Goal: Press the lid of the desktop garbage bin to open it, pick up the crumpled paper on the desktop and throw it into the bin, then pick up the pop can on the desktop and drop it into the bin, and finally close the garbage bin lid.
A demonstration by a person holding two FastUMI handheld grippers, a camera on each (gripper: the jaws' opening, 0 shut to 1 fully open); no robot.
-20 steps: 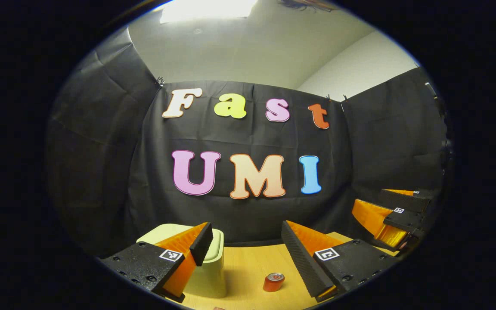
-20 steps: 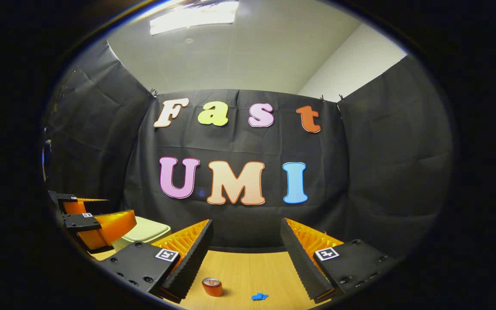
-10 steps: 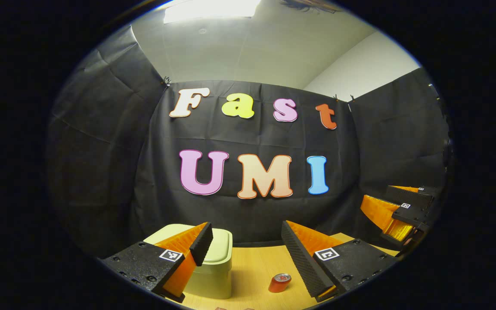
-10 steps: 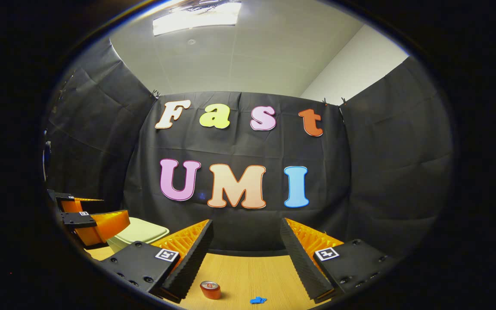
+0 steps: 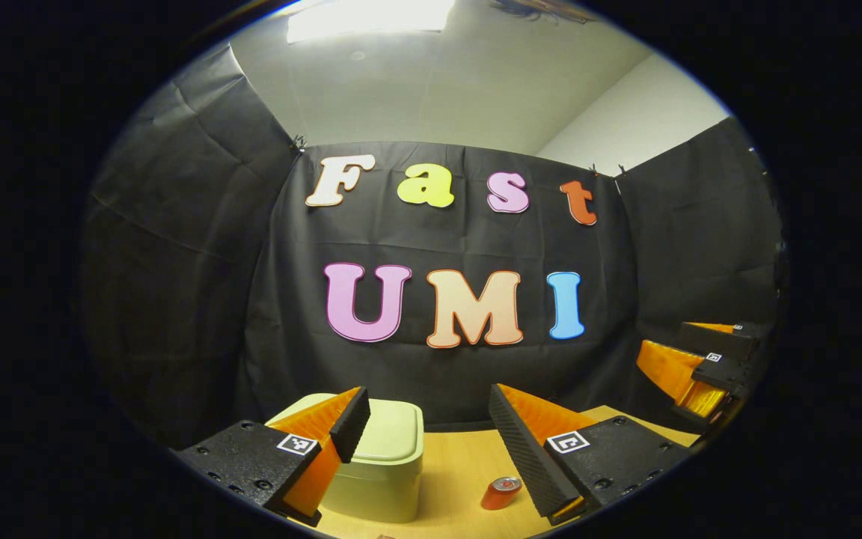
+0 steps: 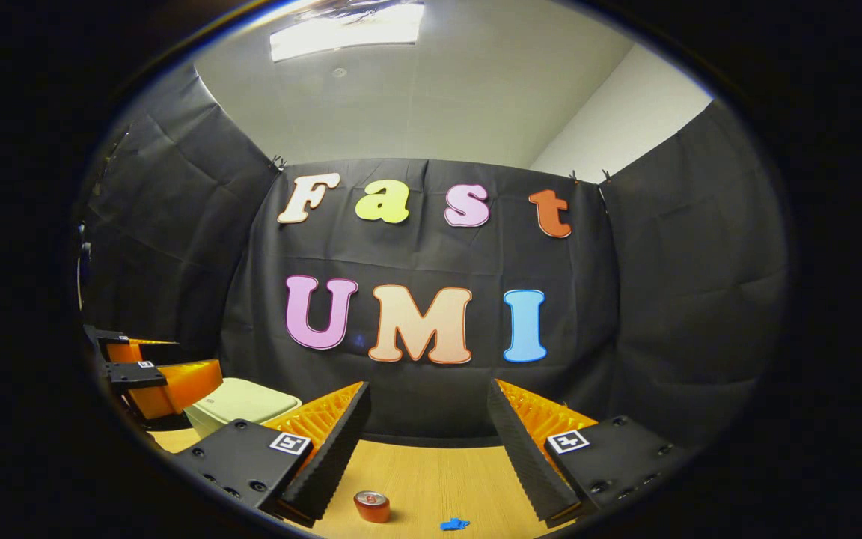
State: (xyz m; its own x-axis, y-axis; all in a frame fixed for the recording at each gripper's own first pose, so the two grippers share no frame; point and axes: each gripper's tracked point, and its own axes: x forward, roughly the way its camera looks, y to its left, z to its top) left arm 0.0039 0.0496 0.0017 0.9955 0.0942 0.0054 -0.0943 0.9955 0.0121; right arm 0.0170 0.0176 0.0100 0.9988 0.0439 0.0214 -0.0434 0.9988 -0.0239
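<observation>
Pale-green plastic decides the next move: the bin [image 5: 378, 468] stands closed on the wooden desk [image 5: 453, 479], its lid [image 5: 393, 434] flat, so pressing that lid is, I judge, the first step not yet done.

Nearest in the left gripper view, the left gripper [image 5: 427, 442] hangs with fingers spread wide and nothing between them. The bin sits just beyond its left finger, at about 11 o'clock from the tips and close. The can [image 5: 500, 494] lies on its side at about 1 o'clock, near the right finger.

In the right gripper view, the right gripper [image 6: 427, 442] is likewise spread and empty. The can [image 6: 372, 506] stands at about 11 o'clock, a small blue scrap [image 6: 455, 524] near 12, and the bin [image 6: 240, 404] far off at 10 o'clock.

The left gripper looks much nearer the lid, so the press seems to fall to it.
</observation>
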